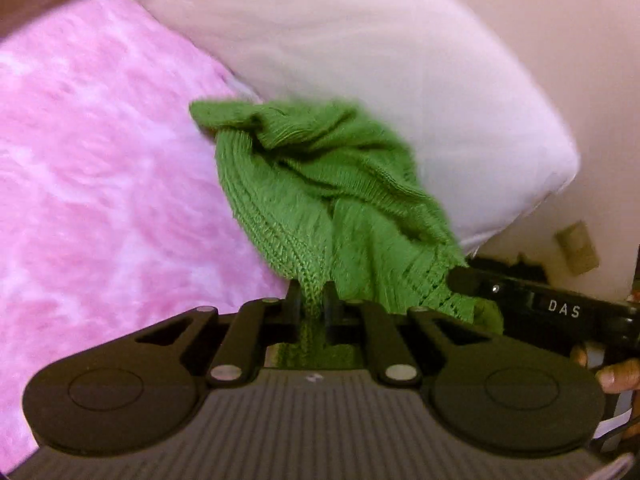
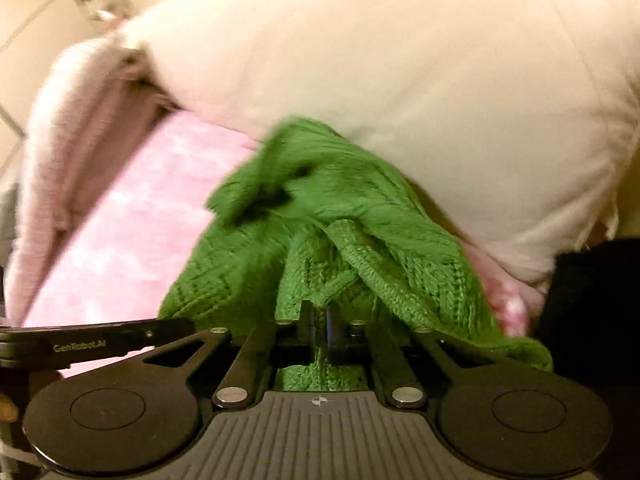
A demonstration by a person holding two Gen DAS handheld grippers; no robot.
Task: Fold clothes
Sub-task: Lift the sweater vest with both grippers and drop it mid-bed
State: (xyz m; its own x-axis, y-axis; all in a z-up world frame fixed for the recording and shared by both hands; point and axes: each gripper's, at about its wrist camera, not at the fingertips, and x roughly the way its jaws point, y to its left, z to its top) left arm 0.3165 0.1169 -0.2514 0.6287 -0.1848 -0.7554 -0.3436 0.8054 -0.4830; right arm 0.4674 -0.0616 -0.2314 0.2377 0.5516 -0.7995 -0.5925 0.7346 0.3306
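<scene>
Both sets of fingers are clamped on the knit: left gripper (image 1: 312,304) and right gripper (image 2: 320,320) each pinch 1 edge of the green sweater (image 1: 320,184). It lies bunched on the pink blanket (image 1: 100,160), against the white pillow (image 1: 360,60). Its long axis runs from 6 toward 12 o'clock. Judgement: lift both edges evenly, keep tension, spread before folding.

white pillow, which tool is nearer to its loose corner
Right. In the left wrist view the right tool sits just below the white pillow corner, pinching the green knit garment. The left tool grips the garment further from it, over the pink blanket.
</scene>
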